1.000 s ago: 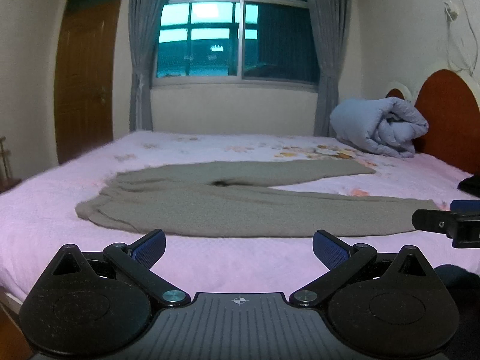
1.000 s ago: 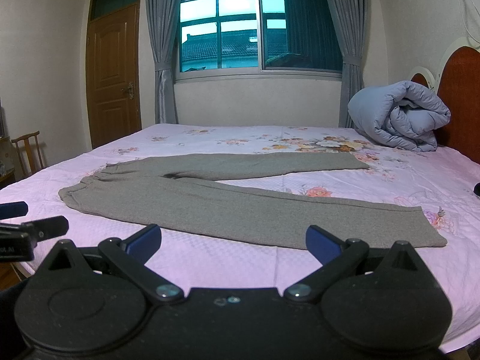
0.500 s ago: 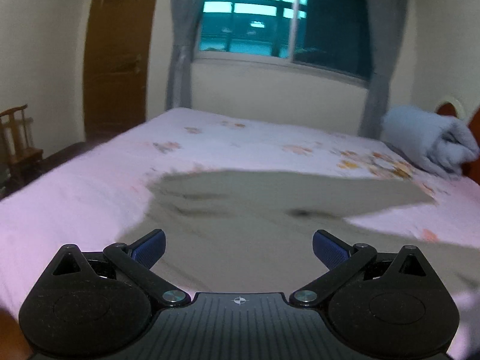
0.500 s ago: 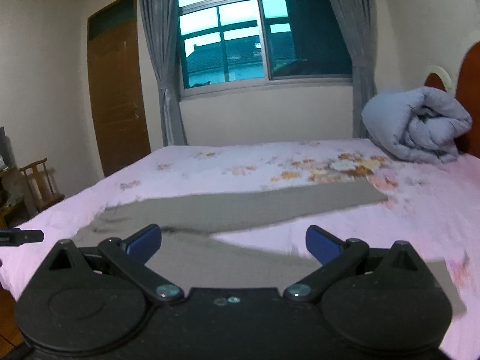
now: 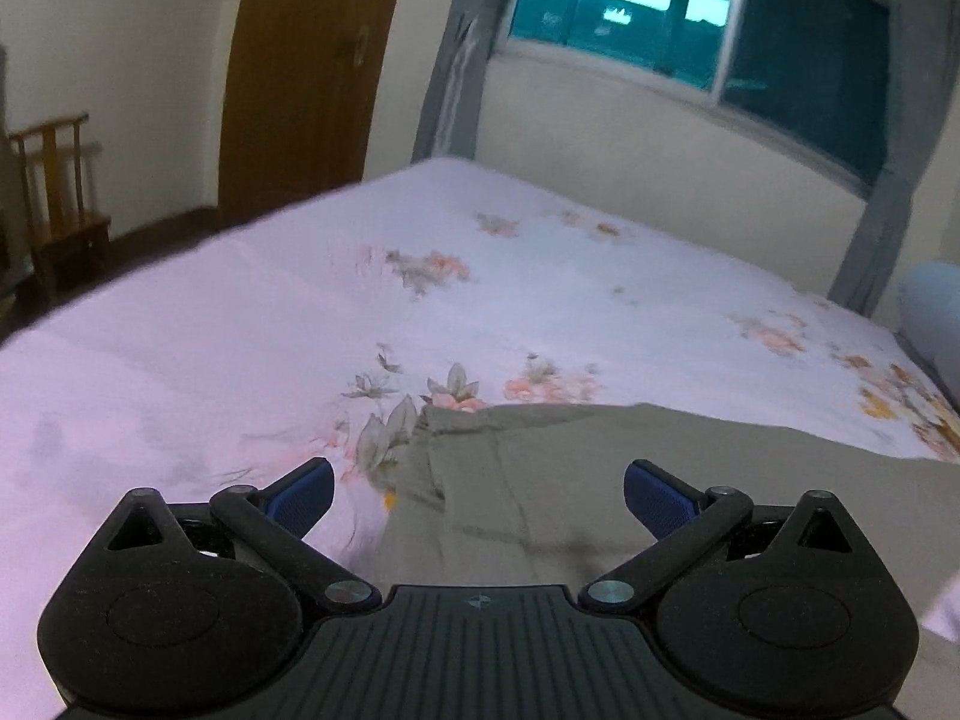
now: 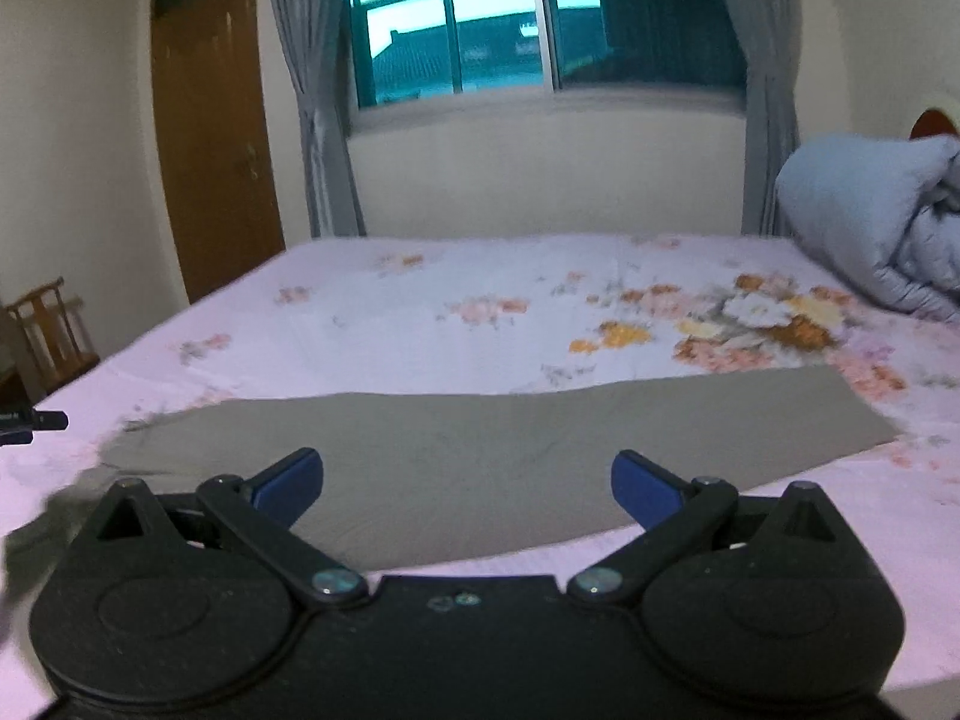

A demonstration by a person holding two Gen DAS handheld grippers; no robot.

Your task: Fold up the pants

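Observation:
Grey-green pants (image 6: 480, 450) lie flat on a pink flowered bed (image 6: 420, 312). In the left wrist view the waistband end of the pants (image 5: 540, 468) lies just beyond my left gripper (image 5: 477, 489), which is open and empty above it. In the right wrist view the far leg stretches right to its cuff (image 6: 840, 408). My right gripper (image 6: 465, 483) is open and empty over that leg's middle. A tip of the left gripper (image 6: 36, 420) shows at the left edge.
A rolled blue-grey quilt (image 6: 882, 234) lies at the bed's right by the headboard. A wooden chair (image 5: 57, 192) and a brown door (image 5: 300, 60) stand to the left. A curtained window (image 6: 510, 18) is behind the bed.
Both grippers have moved forward over the bed. The left one has swung left toward the waistband; the right one has closed in on the far leg. Both stay open.

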